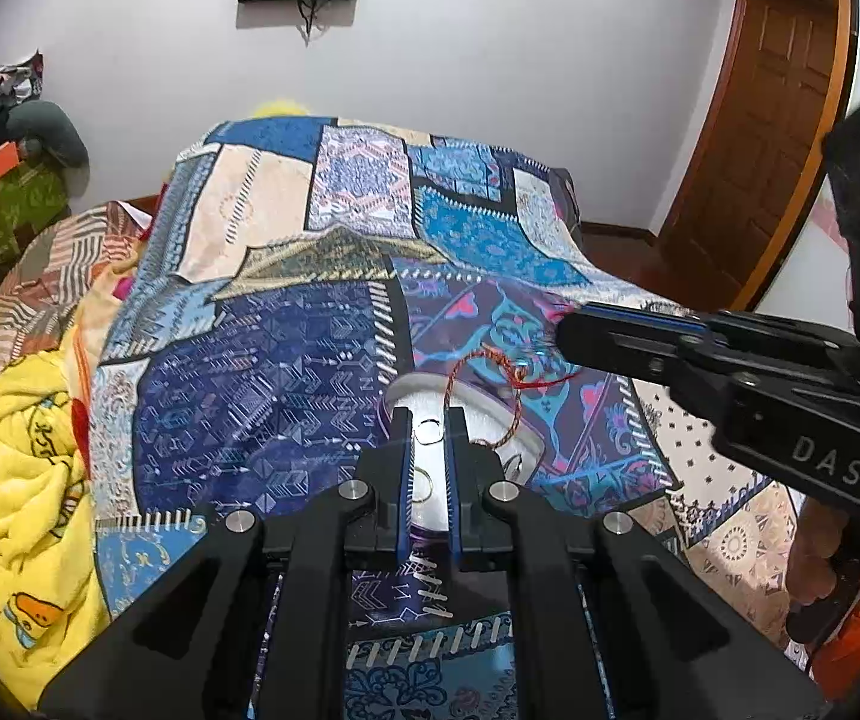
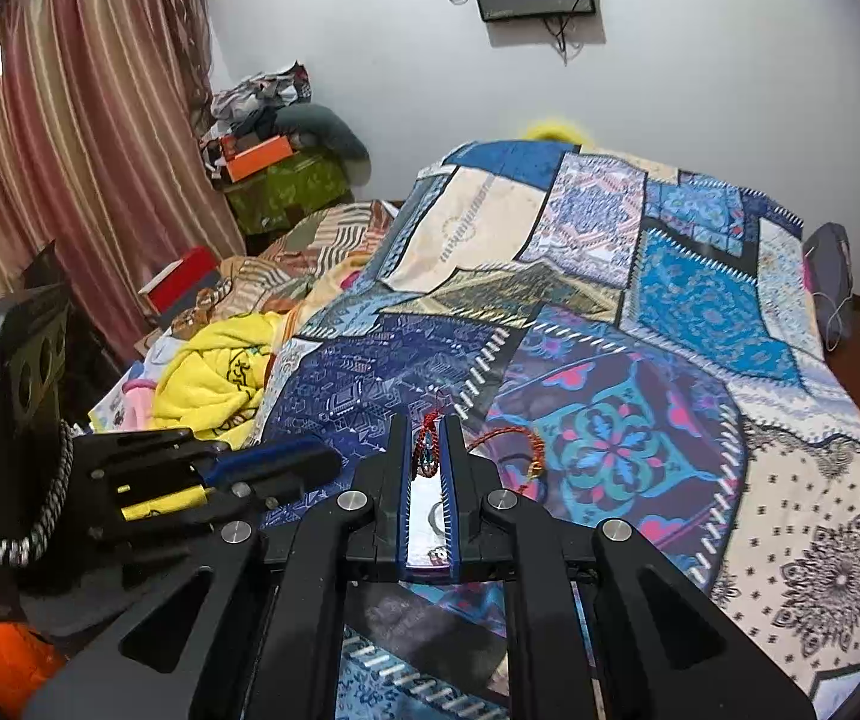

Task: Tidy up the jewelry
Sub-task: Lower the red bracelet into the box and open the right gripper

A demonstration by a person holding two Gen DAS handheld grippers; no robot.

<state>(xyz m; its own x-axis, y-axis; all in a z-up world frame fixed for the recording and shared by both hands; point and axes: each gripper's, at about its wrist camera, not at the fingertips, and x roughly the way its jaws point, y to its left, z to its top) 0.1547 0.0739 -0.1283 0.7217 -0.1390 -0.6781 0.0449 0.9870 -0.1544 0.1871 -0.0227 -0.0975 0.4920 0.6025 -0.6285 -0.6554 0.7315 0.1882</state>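
Observation:
A round purple jewelry box [image 1: 526, 441] with a white lining lies open on the patterned bedspread. Small rings [image 1: 422, 487] rest on the lining. My left gripper [image 1: 428, 420] hovers just above the box, its jaws nearly closed with a narrow gap and nothing clearly held. My right gripper [image 1: 568, 336] comes in from the right and is shut on a red braided cord bracelet [image 1: 460, 372], whose loop hangs over the box. In the right wrist view the bracelet [image 2: 426, 441] sits between the right gripper's [image 2: 426, 420] tips, and its loop [image 2: 514, 441] trails to the right.
The patchwork bedspread [image 1: 285, 360] covers the bed. A yellow blanket [image 1: 21, 480] and a striped one [image 1: 51, 276] are piled at the left. Boxes and clothes [image 2: 267, 144] stand by the curtain [image 2: 69, 150]. A wooden door [image 1: 772, 120] is at the right.

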